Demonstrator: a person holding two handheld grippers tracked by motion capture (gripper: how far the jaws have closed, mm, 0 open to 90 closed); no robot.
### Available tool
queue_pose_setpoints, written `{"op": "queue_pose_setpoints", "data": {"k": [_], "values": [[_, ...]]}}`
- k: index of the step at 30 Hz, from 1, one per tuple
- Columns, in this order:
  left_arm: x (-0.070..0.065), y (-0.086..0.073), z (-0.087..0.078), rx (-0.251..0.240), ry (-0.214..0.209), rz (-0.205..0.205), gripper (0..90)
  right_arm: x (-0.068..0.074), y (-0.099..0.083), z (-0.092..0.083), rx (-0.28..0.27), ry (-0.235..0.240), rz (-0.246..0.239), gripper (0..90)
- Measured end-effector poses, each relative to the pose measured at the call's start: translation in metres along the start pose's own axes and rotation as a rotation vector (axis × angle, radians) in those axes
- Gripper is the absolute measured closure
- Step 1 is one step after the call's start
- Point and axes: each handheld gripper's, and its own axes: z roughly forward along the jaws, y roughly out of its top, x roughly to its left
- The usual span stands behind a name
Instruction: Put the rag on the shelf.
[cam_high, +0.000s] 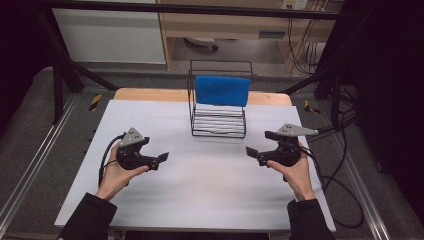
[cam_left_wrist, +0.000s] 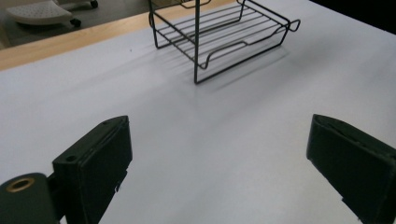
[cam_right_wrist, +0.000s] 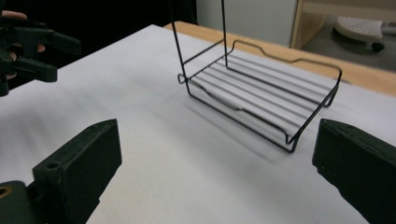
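The wire rack, a blue towel draped over its top rail, stands ahead of and between your left gripper and right gripper; both jaw pairs gape apart, empty, above the white table.

Blue cloth; black wire rack; white table; black hand-held grippers, grey plates.

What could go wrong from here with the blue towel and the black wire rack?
1. The blue fluffy towel only hangs over the top rail of the thin black wire rack; a one-sided pull may drag it off.
2. The rack looks light, so the open left gripper or right gripper may tip it.
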Motion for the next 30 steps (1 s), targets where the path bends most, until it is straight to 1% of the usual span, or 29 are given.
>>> {"op": "queue_pose_setpoints", "data": {"k": [2, 9, 10, 12, 16, 17, 19, 20, 22, 25, 26, 28, 30], "values": [[0.001, -0.008, -0.003, 0.002, 0.001, -0.002, 6.7, 0.000, -0.010, 0.001, 0.014, 0.013, 0.012, 1.5], [0.007, -0.036, -0.013, 0.016, 0.012, -0.006, 6.8, -0.001, -0.043, 0.002, 0.049, 0.019, 0.050, 0.8], [0.008, -0.040, -0.014, 0.021, 0.009, -0.007, 6.8, -0.001, -0.048, 0.002, 0.055, 0.019, 0.050, 0.8], [0.009, -0.048, -0.017, 0.023, 0.017, -0.007, 6.8, -0.003, -0.058, 0.001, 0.072, 0.016, 0.050, 0.8], [0.013, -0.060, -0.022, 0.047, 0.021, 0.000, 6.9, -0.006, -0.075, -0.004, 0.095, 0.005, 0.053, 0.7], [0.014, -0.063, -0.023, 0.049, 0.021, -0.002, 7.0, -0.008, -0.079, -0.005, 0.097, 0.003, 0.044, 0.7], [0.015, -0.069, -0.025, 0.053, 0.031, -0.004, 7.0, -0.010, -0.086, -0.007, 0.100, -0.003, 0.047, 0.7], [0.016, -0.072, -0.026, 0.059, 0.036, -0.001, 7.0, -0.011, -0.089, -0.008, 0.101, -0.003, 0.052, 0.7], [0.019, -0.076, -0.029, 0.061, 0.040, -0.006, 6.9, -0.012, -0.096, -0.010, 0.104, 0.002, 0.063, 0.7], [0.021, -0.082, -0.032, 0.060, 0.048, -0.011, 7.0, -0.013, -0.104, -0.011, 0.118, 0.000, 0.061, 0.7], [0.021, -0.083, -0.033, 0.063, 0.046, -0.009, 6.9, -0.014, -0.106, -0.012, 0.123, 0.005, 0.051, 0.7], [0.021, -0.086, -0.034, 0.068, 0.042, -0.008, 7.0, -0.014, -0.109, -0.013, 0.128, 0.010, 0.067, 0.7], [0.022, -0.087, -0.034, 0.068, 0.043, -0.008, 6.9, -0.015, -0.111, -0.014, 0.141, 0.013, 0.052, 0.8]]}}
